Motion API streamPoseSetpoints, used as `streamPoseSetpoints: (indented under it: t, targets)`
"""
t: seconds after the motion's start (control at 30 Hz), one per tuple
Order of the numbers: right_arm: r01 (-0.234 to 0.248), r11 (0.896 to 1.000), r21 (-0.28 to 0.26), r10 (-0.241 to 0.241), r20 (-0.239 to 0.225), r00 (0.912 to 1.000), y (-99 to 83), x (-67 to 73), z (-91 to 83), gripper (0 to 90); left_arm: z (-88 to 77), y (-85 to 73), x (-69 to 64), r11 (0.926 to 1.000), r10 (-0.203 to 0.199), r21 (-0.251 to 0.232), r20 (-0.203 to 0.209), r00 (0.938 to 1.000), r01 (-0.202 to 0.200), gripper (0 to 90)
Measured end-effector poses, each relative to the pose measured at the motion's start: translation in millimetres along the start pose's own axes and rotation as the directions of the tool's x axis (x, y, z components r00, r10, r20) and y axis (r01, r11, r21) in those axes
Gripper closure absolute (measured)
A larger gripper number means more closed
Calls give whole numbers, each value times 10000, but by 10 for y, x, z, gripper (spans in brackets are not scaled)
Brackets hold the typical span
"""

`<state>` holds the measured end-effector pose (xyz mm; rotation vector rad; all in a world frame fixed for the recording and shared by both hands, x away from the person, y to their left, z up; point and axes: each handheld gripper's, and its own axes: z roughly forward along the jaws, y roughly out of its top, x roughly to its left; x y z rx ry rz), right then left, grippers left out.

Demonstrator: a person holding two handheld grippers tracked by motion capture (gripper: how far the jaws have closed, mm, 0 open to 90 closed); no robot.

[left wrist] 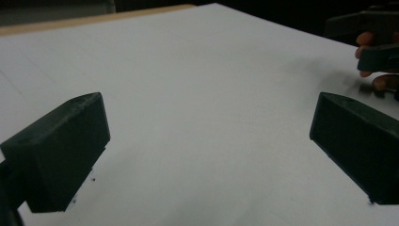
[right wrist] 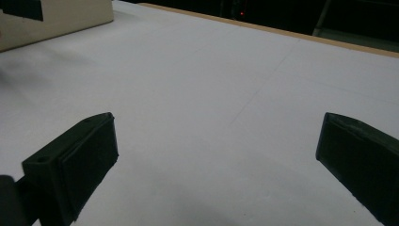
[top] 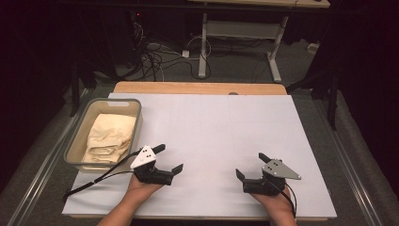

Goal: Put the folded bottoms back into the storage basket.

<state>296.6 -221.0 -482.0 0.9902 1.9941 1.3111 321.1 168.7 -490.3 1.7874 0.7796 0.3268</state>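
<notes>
Resting on the white table [top: 211,122], left gripper [top: 168,159] and right gripper [top: 250,165] jaws wide, empty, folded cloth [top: 109,137] in bin [top: 77,136]

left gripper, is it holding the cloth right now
No, the left gripper rests open on the white table with nothing between its jaws, while the cloth lies folded in the bin.

**Two open claws low on a white table, bin at the left**

The left claw [top: 169,158] and right claw [top: 251,166] rest near the table's [top: 221,122] front edge, well apart, jaws spread and facing each other. A grey bin [top: 77,136] at the left edge holds folded cream cloth [top: 109,137], near the left claw.
</notes>
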Motion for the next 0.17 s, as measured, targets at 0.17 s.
streamPoseSetpoints:
  t: [0.17]
  targets:
    - [48, 9999, -103, -47, 90, 9999, 3, 14, -9, 5, 6, -1, 5, 9999, -54, 152, 124, 9999, 52, 0]
